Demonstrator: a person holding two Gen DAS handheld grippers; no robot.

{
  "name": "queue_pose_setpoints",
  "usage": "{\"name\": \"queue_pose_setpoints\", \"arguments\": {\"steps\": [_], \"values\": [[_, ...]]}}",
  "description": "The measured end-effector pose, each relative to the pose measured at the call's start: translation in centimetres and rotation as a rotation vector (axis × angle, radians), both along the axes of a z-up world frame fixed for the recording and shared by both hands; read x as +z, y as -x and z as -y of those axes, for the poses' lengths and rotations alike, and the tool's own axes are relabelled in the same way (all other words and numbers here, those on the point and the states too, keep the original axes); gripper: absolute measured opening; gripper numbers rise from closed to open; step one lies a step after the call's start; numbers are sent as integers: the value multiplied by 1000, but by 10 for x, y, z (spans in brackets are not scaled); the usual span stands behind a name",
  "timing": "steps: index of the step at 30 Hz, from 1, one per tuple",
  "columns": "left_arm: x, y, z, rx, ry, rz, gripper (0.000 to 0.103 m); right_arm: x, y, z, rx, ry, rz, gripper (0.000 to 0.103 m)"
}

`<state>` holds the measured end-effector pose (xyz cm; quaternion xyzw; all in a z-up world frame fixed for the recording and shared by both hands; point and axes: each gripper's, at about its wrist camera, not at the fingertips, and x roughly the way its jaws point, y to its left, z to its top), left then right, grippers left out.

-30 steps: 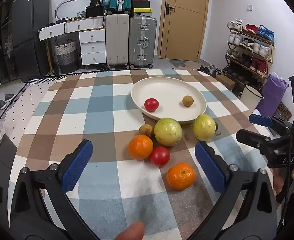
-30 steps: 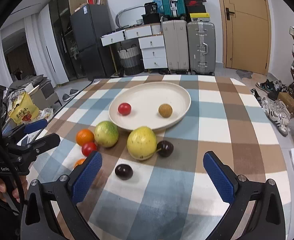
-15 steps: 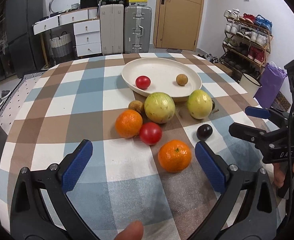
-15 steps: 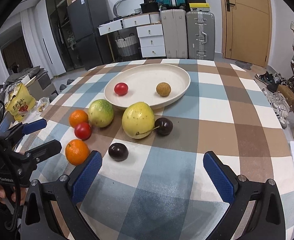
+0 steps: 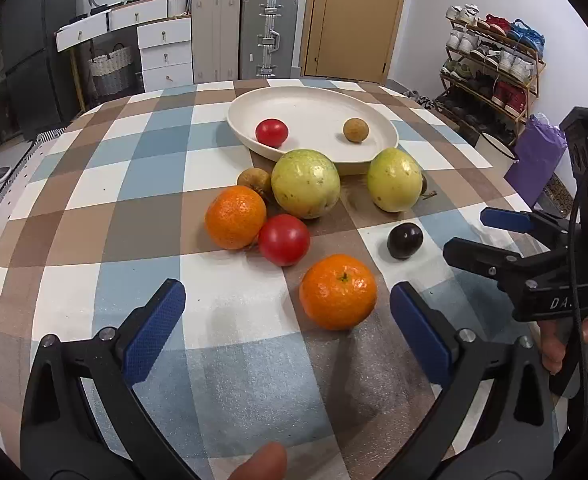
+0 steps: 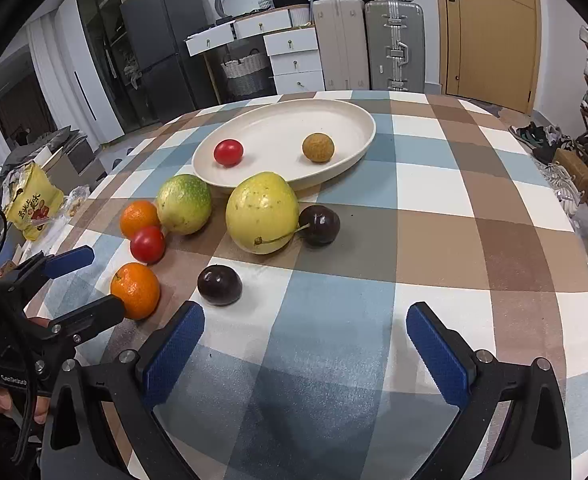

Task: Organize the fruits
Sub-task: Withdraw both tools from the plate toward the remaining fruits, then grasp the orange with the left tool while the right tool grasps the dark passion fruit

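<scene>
A cream oval plate (image 5: 377, 128) sits toward the upper middle of the left wrist view on a checked tablecloth (image 5: 94, 216) of blue, brown and white squares, and it holds a small red tomato (image 5: 271, 132) on its left side and a small tan round fruit (image 5: 355, 130) on its right. Just below the plate's near rim lie two large yellow-green fruits — the left one (image 5: 305, 183) greener and speckled, the right one (image 5: 393, 185) paler with a dry stalk. A small brown fruit (image 5: 254, 180) is partly hidden behind the greener one and an orange (image 5: 236, 217); a second red tomato (image 5: 284, 239) touches that orange. A second orange (image 5: 337, 291), glossy with a green stem dimple, lies near the lower middle, just ahead of the left gripper (image 5: 287, 332), whose blue-padded fingers stand wide apart with nothing between them. A dark purple fruit (image 5: 405, 241) lies to the right of centre. In the right wrist view another dark purple fruit (image 6: 319, 225) shows beside the paler fruit; in the left view it is almost wholly hidden. The right gripper (image 6: 305, 352) also stands spread and empty over bare cloth in the lower half of the frame. A fingertip (image 5: 260, 464) is cut off at the bottom edge — and the room's edges fade into dark fisheye corners.
</scene>
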<state>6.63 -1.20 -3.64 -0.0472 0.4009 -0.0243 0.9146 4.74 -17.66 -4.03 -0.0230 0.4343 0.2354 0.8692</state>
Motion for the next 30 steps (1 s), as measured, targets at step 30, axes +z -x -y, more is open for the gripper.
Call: {"name": "queue_pose_setpoints", "arguments": {"steps": [30], "values": [[-3, 0, -5, -47, 21, -39, 95, -5, -8, -48, 92, 84, -32, 71]]}}
